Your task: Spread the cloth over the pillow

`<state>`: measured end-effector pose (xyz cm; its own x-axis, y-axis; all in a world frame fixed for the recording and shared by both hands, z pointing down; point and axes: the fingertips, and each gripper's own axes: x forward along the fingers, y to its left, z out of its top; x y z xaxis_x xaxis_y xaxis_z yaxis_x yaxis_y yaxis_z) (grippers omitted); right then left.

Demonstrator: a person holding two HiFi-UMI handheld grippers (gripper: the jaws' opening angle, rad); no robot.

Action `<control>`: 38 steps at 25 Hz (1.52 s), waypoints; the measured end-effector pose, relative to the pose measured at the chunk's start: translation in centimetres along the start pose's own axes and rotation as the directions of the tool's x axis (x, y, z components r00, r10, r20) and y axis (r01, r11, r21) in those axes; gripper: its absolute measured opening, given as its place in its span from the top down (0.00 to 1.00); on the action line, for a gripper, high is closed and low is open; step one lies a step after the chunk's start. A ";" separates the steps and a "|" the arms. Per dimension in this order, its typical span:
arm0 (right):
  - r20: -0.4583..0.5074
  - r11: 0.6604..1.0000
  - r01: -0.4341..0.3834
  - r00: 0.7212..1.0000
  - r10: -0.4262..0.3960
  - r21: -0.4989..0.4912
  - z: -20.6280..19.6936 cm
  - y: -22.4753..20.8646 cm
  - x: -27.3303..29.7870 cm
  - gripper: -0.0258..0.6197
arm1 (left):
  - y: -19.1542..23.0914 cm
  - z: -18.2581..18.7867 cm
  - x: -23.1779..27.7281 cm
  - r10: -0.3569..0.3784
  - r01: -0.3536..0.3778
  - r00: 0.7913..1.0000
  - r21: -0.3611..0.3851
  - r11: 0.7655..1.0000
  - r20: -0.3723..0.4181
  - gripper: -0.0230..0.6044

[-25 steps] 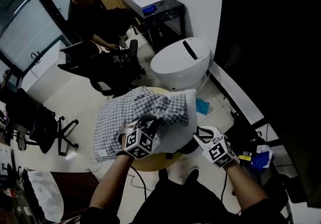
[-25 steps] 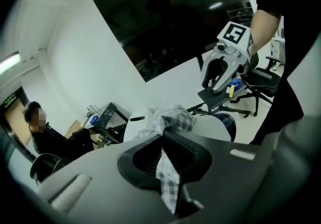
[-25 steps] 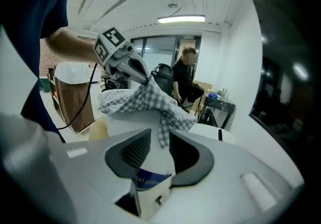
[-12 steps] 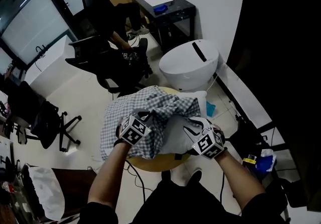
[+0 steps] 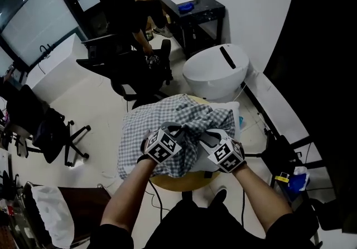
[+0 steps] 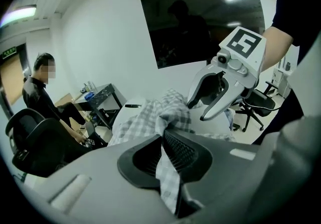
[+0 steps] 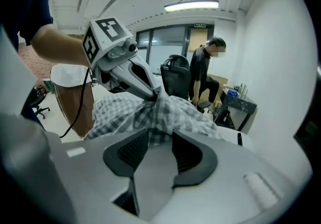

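A grey-and-white checked cloth (image 5: 150, 128) lies bunched over a white pillow (image 5: 231, 116) on a small round table. My left gripper (image 5: 177, 129) is shut on a raised fold of the cloth (image 6: 150, 117); a strip of it hangs down between the closed pads (image 6: 168, 168). My right gripper (image 5: 207, 134) is close beside the left one, at the same bunch. Its jaws are opening, a gap shows between the pads (image 7: 188, 150), and the cloth (image 7: 155, 112) reaches in at their tips without being pinched. The left gripper (image 7: 143, 92) shows there clamped on the fold.
The round wooden table (image 5: 167, 183) stands on a pale floor. Behind it are a white oval bin (image 5: 215, 72), a black desk (image 5: 192, 5), a person (image 5: 125, 2) and a black office chair (image 5: 125, 72). Another chair (image 5: 50, 133) stands at the left.
My right gripper has moved left from the pillow's right side to the bunched fold beside the left gripper, and its jaws have widened. The left gripper keeps its hold on the cloth.
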<state>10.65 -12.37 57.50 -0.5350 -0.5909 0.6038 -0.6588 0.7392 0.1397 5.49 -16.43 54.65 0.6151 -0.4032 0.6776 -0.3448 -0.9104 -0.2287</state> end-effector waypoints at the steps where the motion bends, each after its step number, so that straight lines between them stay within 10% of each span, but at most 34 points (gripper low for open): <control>1: -0.011 1.000 0.024 1.000 -0.024 -0.016 -0.1 0.0 0.1 0.71 | -0.1 0.0 0.0 -0.008 0.008 1.000 0.005 1.000 0.007 0.95; 8: -0.013 0.959 0.177 0.983 -0.184 -0.220 1.2 0.4 0.7 0.68 | -1.0 -0.3 -0.3 -0.084 0.082 0.996 0.046 0.996 0.043 0.95; 11: -0.037 0.955 0.188 0.979 -0.202 -0.228 1.3 0.6 1.5 0.70 | -1.8 -0.2 -0.4 -0.119 0.115 0.991 0.068 0.991 0.058 0.95; 14: -0.048 0.955 0.222 0.971 -0.235 -0.195 1.3 0.6 1.5 0.93 | -2.5 -0.2 -0.7 -0.154 0.147 0.985 0.095 0.985 0.074 0.95; 27: -0.081 0.920 0.366 0.922 -0.379 -0.142 -2.9 -0.8 -10.7 0.94 | -7.2 3.9 -4.8 -0.298 0.245 0.928 0.239 0.940 0.222 0.73; 38: -0.112 0.902 0.416 0.897 -0.428 -0.114 -9.5 -2.9 -18.5 0.94 | -10.2 -1.2 -5.9 -0.182 0.167 0.982 0.202 0.965 0.057 0.73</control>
<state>27.50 -0.48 53.37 -0.1386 -0.8103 0.5694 -0.7565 0.4576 0.4672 4.57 -4.67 53.83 0.7071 -0.2354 0.6668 -0.0864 -0.9647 -0.2489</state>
